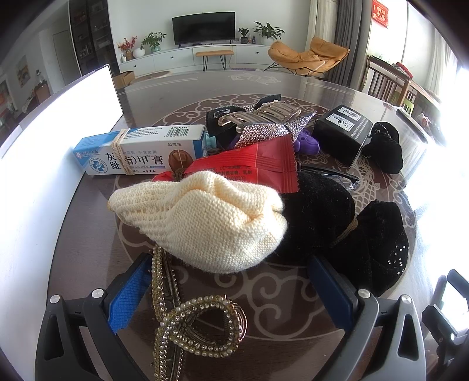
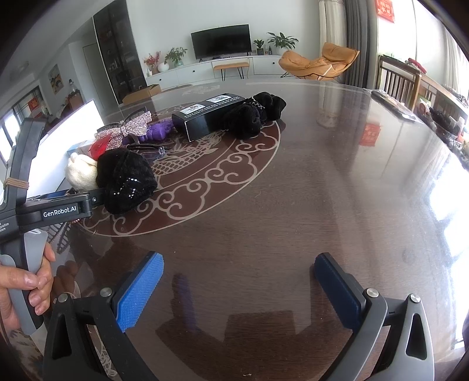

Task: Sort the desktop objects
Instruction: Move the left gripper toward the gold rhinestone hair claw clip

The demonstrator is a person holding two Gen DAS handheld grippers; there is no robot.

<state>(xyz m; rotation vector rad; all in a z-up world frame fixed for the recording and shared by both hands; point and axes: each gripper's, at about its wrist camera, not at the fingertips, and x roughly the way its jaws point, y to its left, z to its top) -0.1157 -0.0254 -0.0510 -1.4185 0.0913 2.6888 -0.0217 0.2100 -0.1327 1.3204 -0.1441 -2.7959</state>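
"APENXIA" and "NAIL CREAM" on ointment box (image 1: 140, 152); "GenRobot.AI" on left gripper (image 2: 60, 211).

Home living room: television (image 1: 203, 27), armchair (image 1: 310, 55), houseplants (image 1: 268, 29).

On the dark glass-topped bench (image 2: 293, 205), a cream knitted pouch (image 1: 199, 219) lies at the centre of the left wrist view. A black velvet pouch (image 1: 319, 211) touches it at 3 o'clock, a red foil sachet (image 1: 255, 164) rests behind both at 12, and a white ointment carton (image 1: 140, 149) lies at 10. A pearl-studded gold hair clip (image 1: 187, 325) sits at 6, between the left gripper's (image 1: 228, 293) jaws. A black cardboard box (image 1: 340, 132) stands at 2.
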